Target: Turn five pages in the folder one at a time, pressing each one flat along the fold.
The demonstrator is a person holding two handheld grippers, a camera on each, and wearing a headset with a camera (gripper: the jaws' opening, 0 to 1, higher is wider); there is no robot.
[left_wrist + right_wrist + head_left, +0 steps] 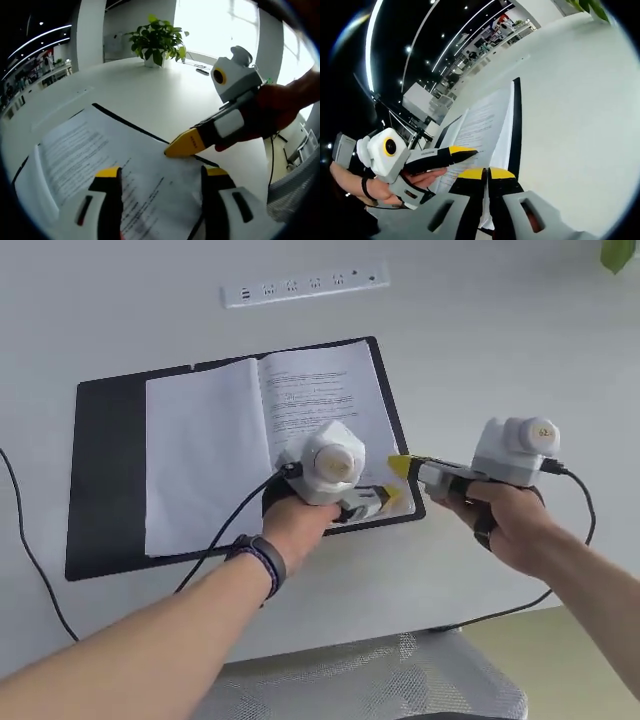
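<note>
The black folder (105, 480) lies open on the white table, with a blank left page (200, 450) and a printed right page (320, 390). My left gripper (372, 502) hovers low over the right page's lower corner; its jaws (161, 172) stand open above the printed sheet (90, 145). My right gripper (400, 466) comes in from the right, and its yellow tips (487, 173) are shut at the outer edge of the right page (480, 125), a sheet apparently pinched between them. That shut tip (172, 148) also lies on the page's edge in the left gripper view.
A white power strip (305, 284) lies behind the folder. Black cables (30, 550) trail over the table at the left and from both grippers. A potted plant (157, 40) stands far off on the table. A mesh chair (370, 680) sits below the table's front edge.
</note>
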